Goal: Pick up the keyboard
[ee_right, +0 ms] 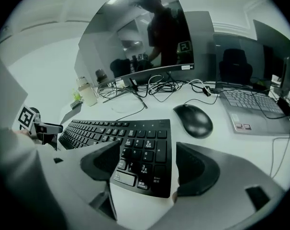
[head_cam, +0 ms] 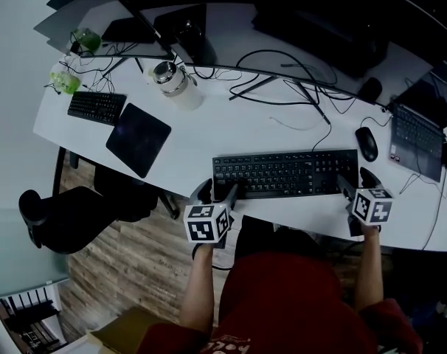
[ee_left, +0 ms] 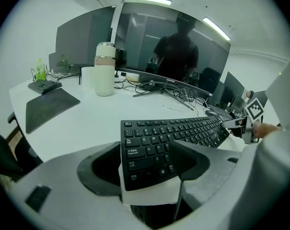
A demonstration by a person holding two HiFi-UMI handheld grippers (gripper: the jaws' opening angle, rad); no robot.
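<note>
A long black keyboard lies flat near the front edge of the white desk. My left gripper stands at its left end, jaws wide apart. In the left gripper view the keyboard's left end sits between the jaws of my left gripper, and the pads do not press on it. My right gripper is at the right end. There the number-pad end lies between the spread jaws of my right gripper, also ungripped.
A black mouse lies just right of the keyboard, with a laptop beyond it. A white flask, a dark mat and a small keyboard are at the left. Cables run under the curved monitor.
</note>
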